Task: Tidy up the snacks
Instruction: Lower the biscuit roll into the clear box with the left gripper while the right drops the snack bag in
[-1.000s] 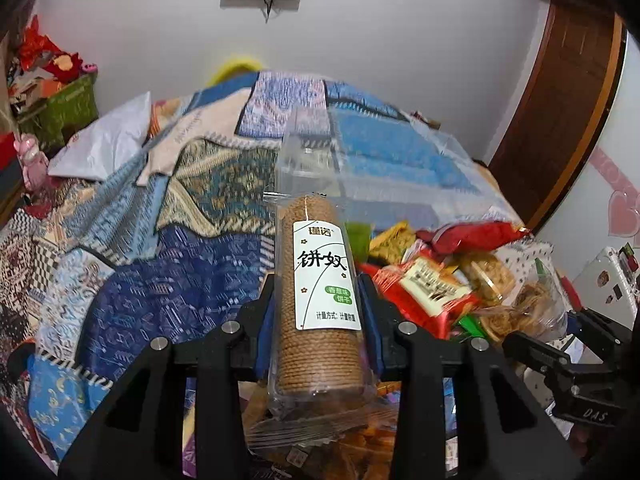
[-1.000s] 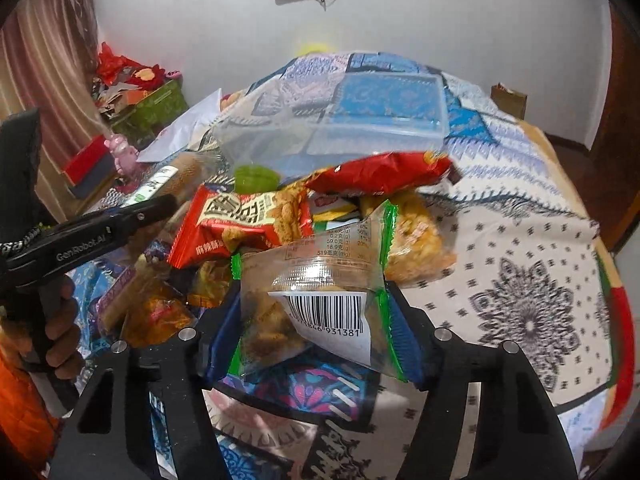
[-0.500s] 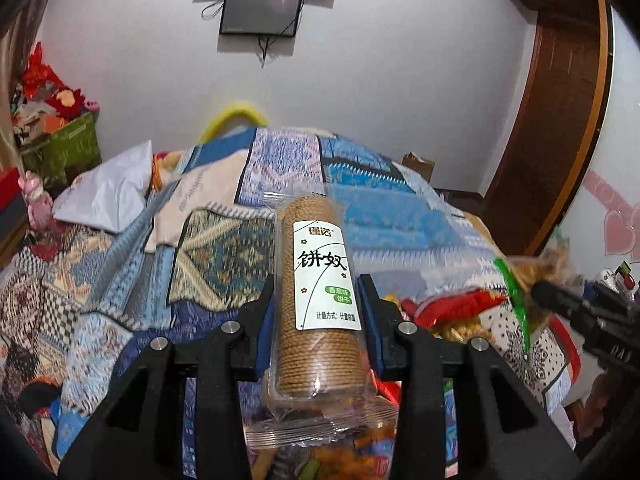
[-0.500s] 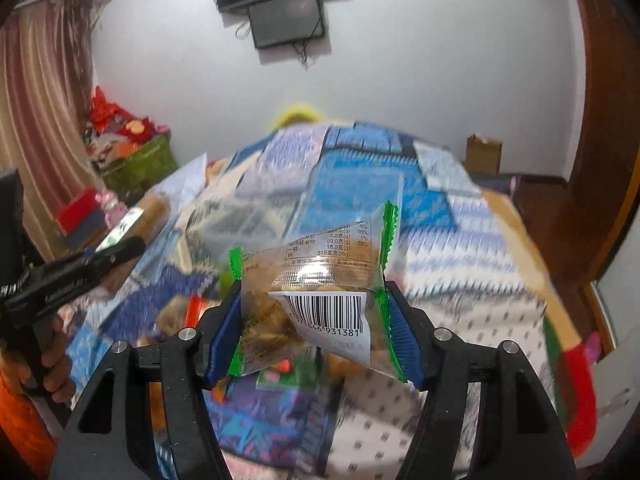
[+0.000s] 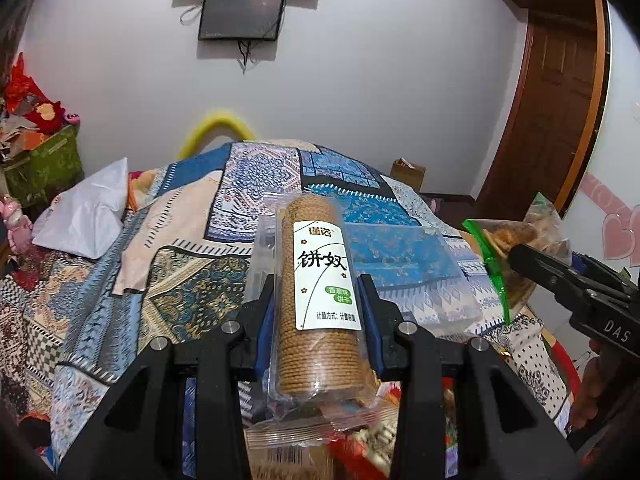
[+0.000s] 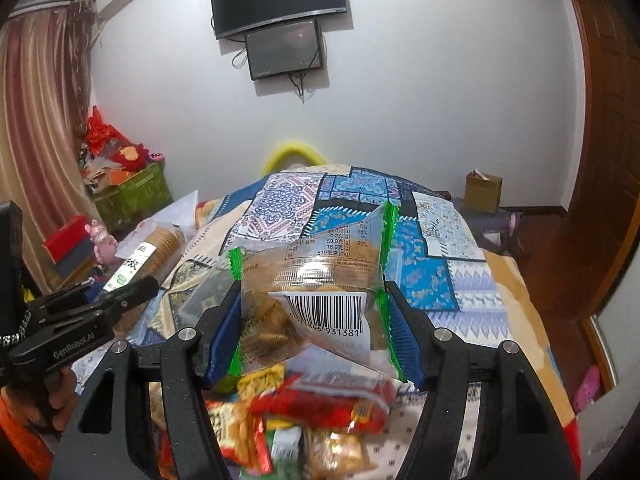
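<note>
Two claws, each clamped on a snack and raised above the bed. Left claw (image 5: 320,312) tight on a clear-wrapped biscuit roll (image 5: 320,300), white label up, roll pointing forward between the blue pads. Right claw (image 6: 316,328) gripping a green-edged snack bag (image 6: 320,280), barcode facing the camera, pads pressing its sides. Below and just in front of both, a loose pile of snack packets (image 6: 304,416), red and yellow wrappers, blurred. Beyond, a clear plastic container (image 5: 400,264) lying on the patchwork bedspread (image 5: 180,272). Farther out, a white bag (image 5: 88,216) on the bed's left side, two dark screens (image 6: 280,16) on the white wall, wooden door (image 5: 560,92) at right.
</note>
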Available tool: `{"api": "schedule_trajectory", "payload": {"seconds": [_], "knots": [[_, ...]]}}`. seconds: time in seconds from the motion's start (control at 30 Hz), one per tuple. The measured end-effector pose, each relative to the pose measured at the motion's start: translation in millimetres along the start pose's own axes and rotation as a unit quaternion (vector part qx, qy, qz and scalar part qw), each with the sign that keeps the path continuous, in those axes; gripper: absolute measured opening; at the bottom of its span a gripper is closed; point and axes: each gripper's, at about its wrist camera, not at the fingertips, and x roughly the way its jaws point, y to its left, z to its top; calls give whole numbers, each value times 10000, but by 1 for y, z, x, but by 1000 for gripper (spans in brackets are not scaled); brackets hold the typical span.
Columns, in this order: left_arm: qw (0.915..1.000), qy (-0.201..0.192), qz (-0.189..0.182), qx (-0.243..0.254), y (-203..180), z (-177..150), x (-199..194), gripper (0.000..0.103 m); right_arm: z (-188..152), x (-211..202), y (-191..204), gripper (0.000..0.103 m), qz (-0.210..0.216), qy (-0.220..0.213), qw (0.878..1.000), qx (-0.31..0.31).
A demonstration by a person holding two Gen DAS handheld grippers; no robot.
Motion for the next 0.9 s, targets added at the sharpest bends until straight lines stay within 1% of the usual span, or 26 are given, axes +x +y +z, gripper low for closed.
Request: {"api": "schedule_trajectory", "payload": {"seconds": [0.17, 0.27, 0.47, 0.53, 0.77, 0.9], "knots": [[9997, 231, 5, 16, 2, 8, 35, 37, 1, 30, -7, 63, 32, 298, 9995, -97], [9993, 364, 31, 79, 4, 11, 54, 37, 1, 51, -12, 63, 110, 574, 9982, -167], [9967, 787, 131, 144, 12, 12, 99, 37, 2, 88, -18, 63, 227, 1132, 9926, -377], [9955, 929, 130, 148, 14, 11, 112, 37, 1, 99, -18, 63, 327, 1325, 9897, -427], [9918, 1263, 120, 185, 18, 3, 141, 37, -6, 123, -15, 63, 419, 1821, 9804, -625], [9899, 1399, 144, 195, 18, -2, 151, 38, -10, 130, -18, 63, 323, 1990, 9776, -610]]}}
